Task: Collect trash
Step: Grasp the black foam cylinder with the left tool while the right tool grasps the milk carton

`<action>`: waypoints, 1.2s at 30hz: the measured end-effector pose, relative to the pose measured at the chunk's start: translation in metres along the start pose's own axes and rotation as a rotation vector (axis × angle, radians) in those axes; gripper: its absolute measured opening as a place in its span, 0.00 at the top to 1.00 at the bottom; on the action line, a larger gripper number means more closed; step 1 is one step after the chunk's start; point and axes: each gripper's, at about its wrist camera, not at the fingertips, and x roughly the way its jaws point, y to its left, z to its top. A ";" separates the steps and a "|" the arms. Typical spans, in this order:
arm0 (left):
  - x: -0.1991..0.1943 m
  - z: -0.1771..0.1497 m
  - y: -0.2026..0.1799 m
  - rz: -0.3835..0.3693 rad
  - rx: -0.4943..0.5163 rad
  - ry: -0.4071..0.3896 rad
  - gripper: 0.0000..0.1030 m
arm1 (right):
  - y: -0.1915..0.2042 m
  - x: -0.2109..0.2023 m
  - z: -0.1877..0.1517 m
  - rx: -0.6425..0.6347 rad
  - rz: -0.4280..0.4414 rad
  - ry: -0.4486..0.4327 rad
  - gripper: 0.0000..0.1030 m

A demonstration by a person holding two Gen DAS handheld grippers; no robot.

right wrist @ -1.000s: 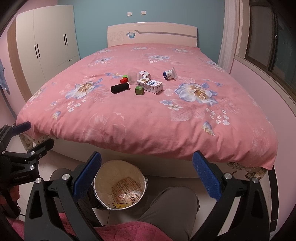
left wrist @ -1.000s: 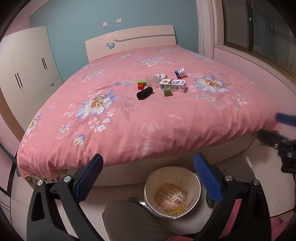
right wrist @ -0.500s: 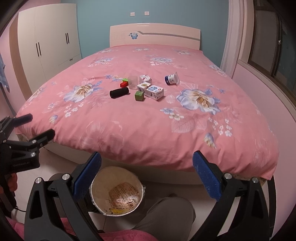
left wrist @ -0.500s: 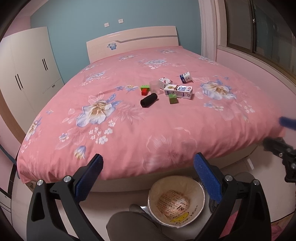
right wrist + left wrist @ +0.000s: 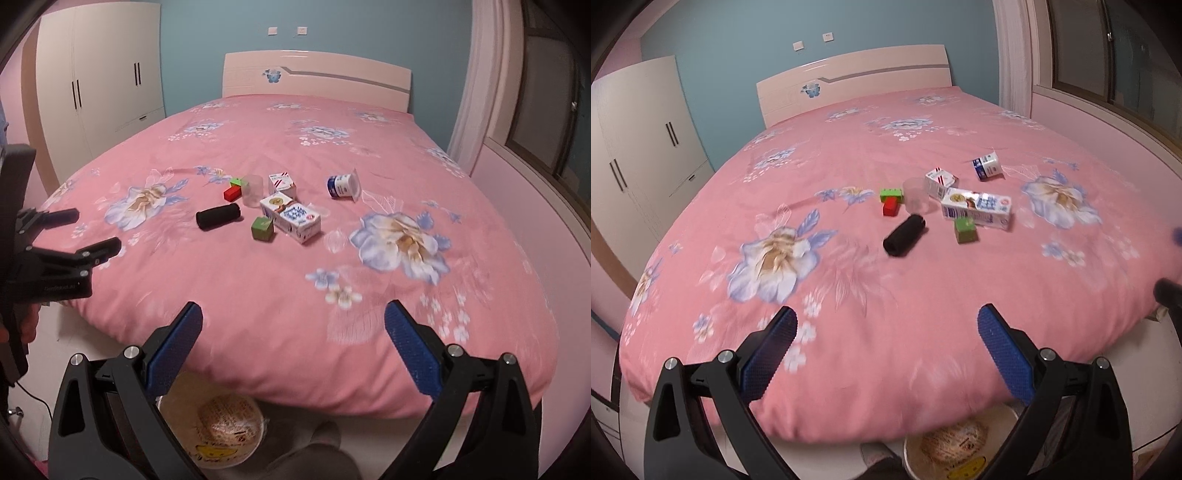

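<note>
On the pink flowered bed [image 5: 849, 280] [image 5: 258, 295] lie a milk carton [image 5: 977, 207] [image 5: 291, 216], a small white carton [image 5: 940, 181] [image 5: 282, 183], a tipped yogurt cup [image 5: 987, 166] [image 5: 342, 185], a clear plastic cup [image 5: 915, 195] [image 5: 252, 190], a black roll [image 5: 904, 235] [image 5: 218, 217], a green cube [image 5: 965, 229] [image 5: 262, 228] and a red and green block [image 5: 891, 199] [image 5: 234, 188]. My left gripper [image 5: 886, 328] and right gripper [image 5: 293, 325] are open and empty, over the bed's near edge, well short of the items. A lined waste bin [image 5: 945, 450] [image 5: 218, 424] stands on the floor below.
A white wardrobe [image 5: 642, 147] [image 5: 99, 81] stands on the left. A headboard [image 5: 314, 77] is at the far end. A window and pink wall [image 5: 535, 129] are on the right. The left gripper also shows at the left of the right wrist view [image 5: 55, 254]. A person's leg [image 5: 314, 454] is beside the bin.
Both grippers have risen and moved forward over the bed's edge. The items look nearer and the bin has slid to the bottom of both views.
</note>
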 end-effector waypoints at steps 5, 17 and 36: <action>0.046 0.022 0.004 -0.024 0.011 0.043 0.03 | -0.005 0.046 0.030 -0.054 0.010 0.019 0.06; 0.178 0.060 0.006 -0.077 0.043 0.179 0.03 | -0.027 0.197 0.076 -0.128 0.104 0.230 0.06; 0.277 0.083 -0.017 -0.186 0.105 0.302 0.58 | 0.005 0.333 0.107 -0.329 0.207 0.354 0.47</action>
